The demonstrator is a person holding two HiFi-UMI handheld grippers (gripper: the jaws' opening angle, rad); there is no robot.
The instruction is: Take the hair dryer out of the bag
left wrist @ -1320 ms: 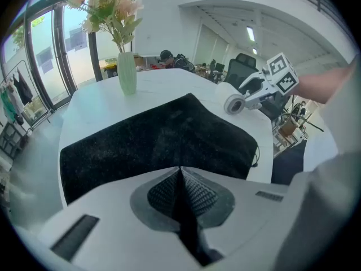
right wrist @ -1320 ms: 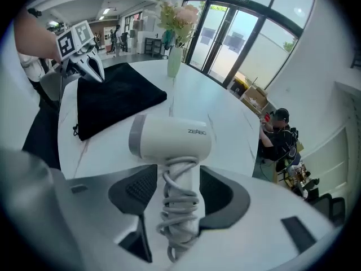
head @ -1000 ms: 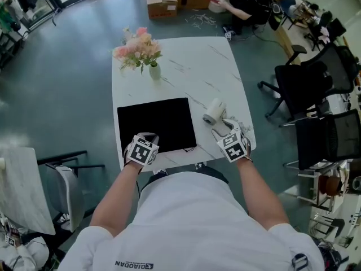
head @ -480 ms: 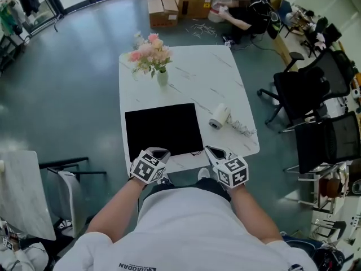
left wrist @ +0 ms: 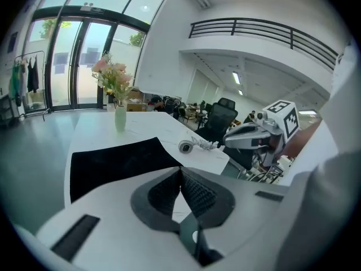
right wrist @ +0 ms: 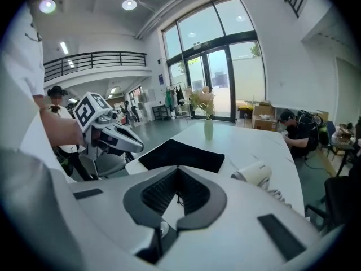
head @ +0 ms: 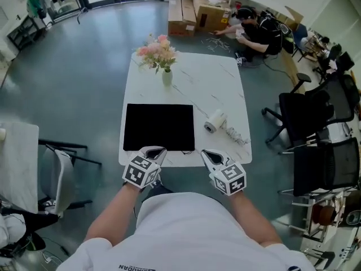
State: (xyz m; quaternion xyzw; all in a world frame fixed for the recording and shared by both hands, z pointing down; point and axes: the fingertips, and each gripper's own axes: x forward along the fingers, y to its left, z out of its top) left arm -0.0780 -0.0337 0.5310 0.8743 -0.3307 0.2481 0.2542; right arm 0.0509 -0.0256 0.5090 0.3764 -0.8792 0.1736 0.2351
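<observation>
The flat black bag (head: 158,127) lies on the white marble table (head: 192,89), also seen in the left gripper view (left wrist: 113,160) and the right gripper view (right wrist: 183,154). The white hair dryer (head: 215,121) rests on the tabletop to the bag's right, its cord (head: 234,134) curled beside it. My left gripper (head: 156,151) hovers at the table's front edge, shut and holding nothing (left wrist: 181,171). My right gripper (head: 207,153) hangs near the same edge, apart from the dryer (right wrist: 254,174), and its jaws are shut with nothing between them (right wrist: 178,171).
A vase of pink flowers (head: 163,61) stands at the table's far left. Black office chairs (head: 316,117) crowd the right side. Cardboard boxes (head: 197,10) and a seated person (head: 262,30) are on the floor beyond the table. A white chair (head: 34,174) stands at the left.
Both grippers have drawn back from the table toward my body and risen. The right one has left the spot beside the hair dryer; the dryer and bag stay put.
</observation>
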